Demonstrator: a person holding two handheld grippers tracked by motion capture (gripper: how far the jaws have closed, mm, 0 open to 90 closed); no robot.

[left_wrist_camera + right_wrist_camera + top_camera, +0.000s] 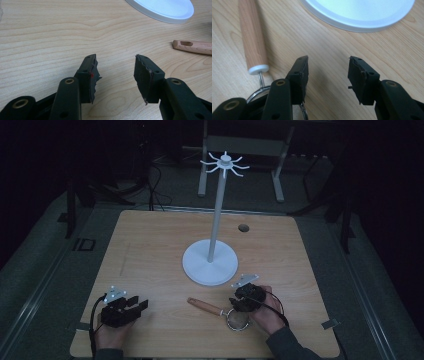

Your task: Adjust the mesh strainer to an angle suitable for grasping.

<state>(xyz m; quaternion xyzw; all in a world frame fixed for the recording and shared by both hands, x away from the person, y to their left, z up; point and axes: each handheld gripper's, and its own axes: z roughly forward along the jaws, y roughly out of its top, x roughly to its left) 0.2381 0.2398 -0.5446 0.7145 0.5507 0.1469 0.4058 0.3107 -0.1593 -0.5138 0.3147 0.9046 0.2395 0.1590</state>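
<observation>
strainer (pixel 253 42) | lies just left of right gripper (pixel 328 72) | fingers (pixel 299 72) spread, nothing between

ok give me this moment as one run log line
left hand-held gripper: open, empty, over table | right hand-held gripper: open, empty, beside strainer | strainer: flat on table, near stand

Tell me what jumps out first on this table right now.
The tall white stand with hooked arms on top, at the table's centre. In front of it lies a wooden-handled strainer, with the right tool open just above its mesh end. The left tool rests open at the near left.
</observation>
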